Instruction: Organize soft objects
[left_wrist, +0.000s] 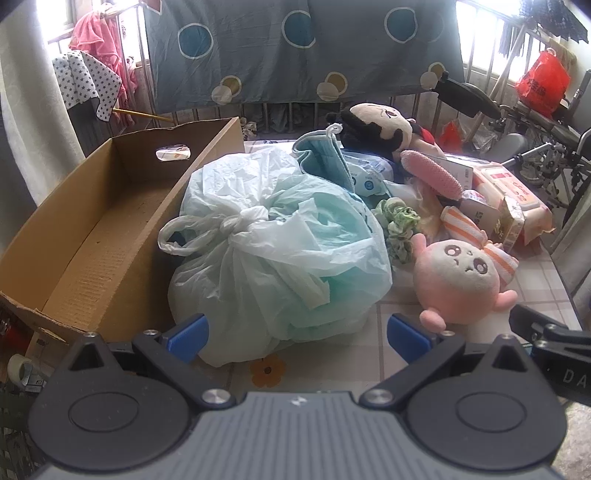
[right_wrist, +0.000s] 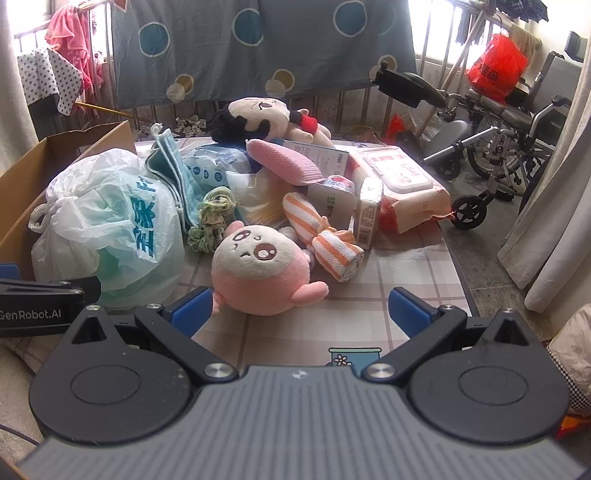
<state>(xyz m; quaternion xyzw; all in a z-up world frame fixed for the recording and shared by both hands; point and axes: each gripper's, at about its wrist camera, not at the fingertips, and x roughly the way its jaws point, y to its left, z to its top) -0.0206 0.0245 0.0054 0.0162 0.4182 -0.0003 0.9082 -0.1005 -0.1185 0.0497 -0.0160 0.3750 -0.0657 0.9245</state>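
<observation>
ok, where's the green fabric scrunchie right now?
In both views the green fabric scrunchie lies mid-table, between the tied pale green plastic bag and the round pink plush toy.

Colour rundown: pale mint-and-white knotted plastic bag (left_wrist: 280, 254) with teal lettering, plain brown cardboard box (left_wrist: 92, 221) at its 9 o'clock. Round pink-and-cream plush toy (right_wrist: 258, 266), orange-and-white striped rolled cloth (right_wrist: 325, 236) at its 2 o'clock, green frilly scrunchie (right_wrist: 212, 218) at 11. Up behind, grey-blue hanging sheet (right_wrist: 258, 48) with teal and mustard circles.
</observation>
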